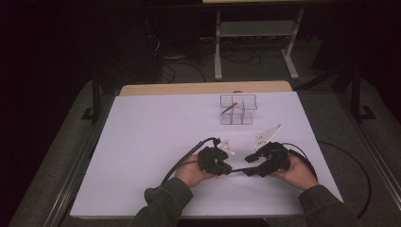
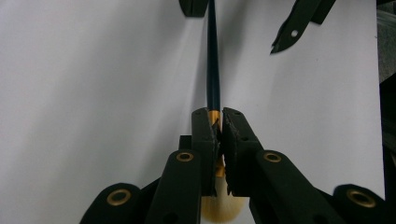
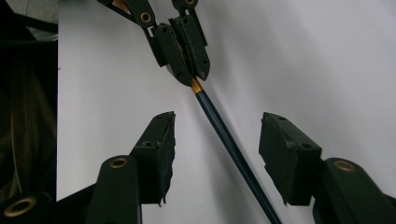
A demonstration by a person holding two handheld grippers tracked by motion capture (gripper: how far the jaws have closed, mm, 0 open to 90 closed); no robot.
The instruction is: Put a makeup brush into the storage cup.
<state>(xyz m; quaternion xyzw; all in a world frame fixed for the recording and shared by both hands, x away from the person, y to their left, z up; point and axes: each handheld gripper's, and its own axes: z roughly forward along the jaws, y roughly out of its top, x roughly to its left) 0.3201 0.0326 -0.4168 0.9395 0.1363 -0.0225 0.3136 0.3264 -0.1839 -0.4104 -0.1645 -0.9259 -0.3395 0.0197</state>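
Brush (image 2: 213,70): slim dark-blue handle, gold ferrule, pale tan bristles. It's pinched at the ferrule, bristles just behind the pads, handle stretching out straight above the white table, passing between two spread pads untouched.

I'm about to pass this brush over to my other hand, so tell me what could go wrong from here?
1. The left claw pinches the brush only at its gold collar, so the long dark handle could swing or slip.
2. The right claw is open around the handle, with neither pad touching. If the left lets go before it grips, the brush would probably drop to the table.
3. The handle runs slantwise between the right pads, so closing could twist it.
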